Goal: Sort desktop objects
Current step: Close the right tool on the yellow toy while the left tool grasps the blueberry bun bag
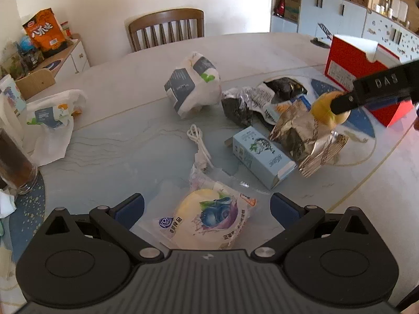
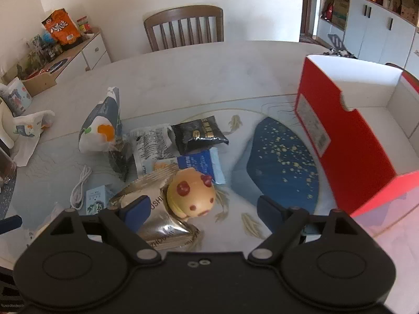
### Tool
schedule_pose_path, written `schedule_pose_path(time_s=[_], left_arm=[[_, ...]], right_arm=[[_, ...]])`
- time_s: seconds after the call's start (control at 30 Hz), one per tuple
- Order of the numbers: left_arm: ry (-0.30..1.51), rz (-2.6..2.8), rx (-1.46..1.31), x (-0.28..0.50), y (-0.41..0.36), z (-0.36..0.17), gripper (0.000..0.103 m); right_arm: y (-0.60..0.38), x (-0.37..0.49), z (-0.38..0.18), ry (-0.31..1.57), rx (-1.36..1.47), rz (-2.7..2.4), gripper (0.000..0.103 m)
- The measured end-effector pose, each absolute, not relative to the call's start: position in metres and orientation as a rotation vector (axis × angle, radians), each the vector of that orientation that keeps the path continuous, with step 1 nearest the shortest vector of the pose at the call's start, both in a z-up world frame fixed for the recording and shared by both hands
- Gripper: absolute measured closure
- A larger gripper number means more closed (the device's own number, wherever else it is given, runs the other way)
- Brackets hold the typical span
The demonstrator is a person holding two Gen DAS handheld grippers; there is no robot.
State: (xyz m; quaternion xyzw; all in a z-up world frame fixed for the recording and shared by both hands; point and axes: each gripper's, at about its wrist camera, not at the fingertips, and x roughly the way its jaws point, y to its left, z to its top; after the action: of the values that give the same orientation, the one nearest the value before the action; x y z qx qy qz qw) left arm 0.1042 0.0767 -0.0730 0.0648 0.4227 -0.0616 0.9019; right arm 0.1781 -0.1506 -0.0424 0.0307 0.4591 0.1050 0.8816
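The right hand-held gripper (image 2: 203,206) hovered with jaws spread wide over a yellow round toy (image 2: 191,195) resting on a silver foil packet (image 2: 159,217). An open red box (image 2: 348,130) stood to the right on the desk (image 2: 199,73).

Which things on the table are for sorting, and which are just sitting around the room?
For sorting: blueberry bun packet, between the open left gripper fingers; round toy, between the open right gripper fingers; blue carton; white cable; black snack packet; red box.

Just sitting around: chair; orange bag on the cabinet; glass jar.
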Motion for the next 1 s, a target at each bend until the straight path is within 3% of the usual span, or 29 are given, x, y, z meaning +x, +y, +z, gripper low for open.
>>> schedule_pose_path(time_s=[0.37,0.43,0.5,0.67,0.87,1.0], left_arm=[[0.905,-0.174,0.147,0.112,0.077,-0.088,0.001],[0.905,-0.18,0.146,0.112,0.077,-0.089,0.001],[0.907,-0.187,0.145,0.112,0.077,-0.089,0.006],[0.919,-0.192,0.14,0.113,0.078,-0.092,0.018],[0.922,-0.184,0.136,0.113,0.08,-0.092,0.035],[0.92,-0.19,0.128,0.113,0.083,-0.091,0.037]], right_arm=[[-0.14,0.196,-0.056,1.002,0.043,0.233,0.018],[-0.139,0.199,-0.059,1.008,0.043,0.237,0.025],[-0.138,0.202,-0.061,1.022,0.044,0.242,0.032],[-0.137,0.204,-0.062,1.026,0.062,0.245,0.034],[-0.136,0.204,-0.061,1.026,0.069,0.256,0.045],[-0.136,0.203,-0.06,1.025,0.07,0.258,0.053]])
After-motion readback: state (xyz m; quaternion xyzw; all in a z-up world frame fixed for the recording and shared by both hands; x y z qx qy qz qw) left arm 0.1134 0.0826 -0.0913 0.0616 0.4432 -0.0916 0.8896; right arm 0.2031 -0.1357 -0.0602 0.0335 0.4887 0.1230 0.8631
